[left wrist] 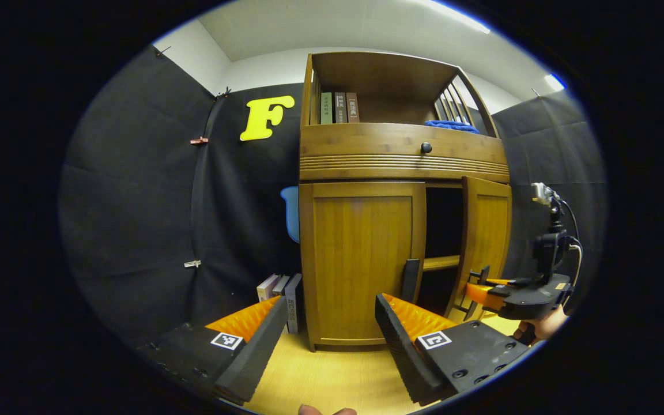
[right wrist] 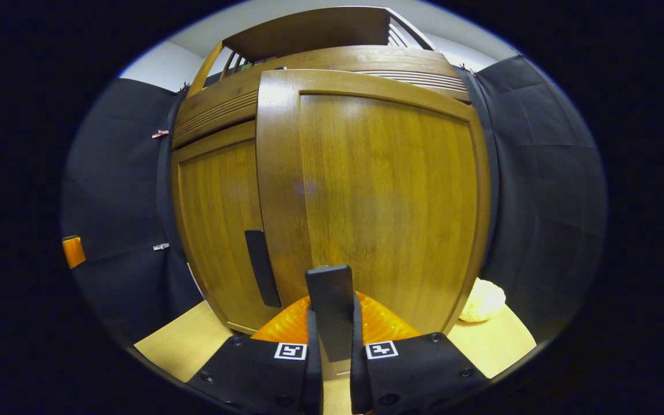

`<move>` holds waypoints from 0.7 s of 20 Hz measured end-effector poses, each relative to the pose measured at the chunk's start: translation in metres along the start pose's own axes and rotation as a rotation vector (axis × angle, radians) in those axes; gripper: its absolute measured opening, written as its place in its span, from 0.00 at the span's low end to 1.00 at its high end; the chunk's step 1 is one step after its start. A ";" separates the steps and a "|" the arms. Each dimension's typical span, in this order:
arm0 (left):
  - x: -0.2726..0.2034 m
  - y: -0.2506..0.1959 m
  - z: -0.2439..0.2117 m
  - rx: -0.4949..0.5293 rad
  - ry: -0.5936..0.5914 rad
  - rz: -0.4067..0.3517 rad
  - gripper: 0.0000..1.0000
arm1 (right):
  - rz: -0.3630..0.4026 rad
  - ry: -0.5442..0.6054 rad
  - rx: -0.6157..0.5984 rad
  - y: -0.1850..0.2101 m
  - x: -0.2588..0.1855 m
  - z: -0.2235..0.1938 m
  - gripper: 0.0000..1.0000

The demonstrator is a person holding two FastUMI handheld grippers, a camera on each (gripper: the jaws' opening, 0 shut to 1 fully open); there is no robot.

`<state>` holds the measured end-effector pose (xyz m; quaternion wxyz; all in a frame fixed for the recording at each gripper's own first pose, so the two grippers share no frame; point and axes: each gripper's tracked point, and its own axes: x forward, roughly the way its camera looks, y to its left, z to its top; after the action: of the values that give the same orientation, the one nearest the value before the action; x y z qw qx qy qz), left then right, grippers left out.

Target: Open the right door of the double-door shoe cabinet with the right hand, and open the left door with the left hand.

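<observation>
Here, right gripper [right wrist: 332, 340] clenched on right door's handle [right wrist: 330, 305] (left gripper [left wrist: 326, 334] wide apart, nothing between).

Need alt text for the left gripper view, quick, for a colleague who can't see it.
The left gripper, open, faces the closed left door of the shoe cabinet. Beside it the right door stands ajar, the right gripper at its handle.

Black cloth walls [left wrist: 136, 190] rise to a white ceiling [left wrist: 332, 26] with strip lights [left wrist: 459, 16] above a pale wood floor [left wrist: 332, 380].
</observation>
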<state>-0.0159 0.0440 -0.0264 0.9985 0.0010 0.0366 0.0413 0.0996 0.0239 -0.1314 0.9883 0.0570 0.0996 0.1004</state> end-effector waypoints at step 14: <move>-0.006 -0.045 0.002 -0.011 -0.005 -0.089 0.94 | -0.161 -0.009 0.043 -0.077 -0.090 0.004 0.21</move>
<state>-0.0184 -0.0018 -0.0242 0.9994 -0.0058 0.0337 -0.0031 0.0281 -0.0707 -0.1213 0.9922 0.0702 0.1017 0.0184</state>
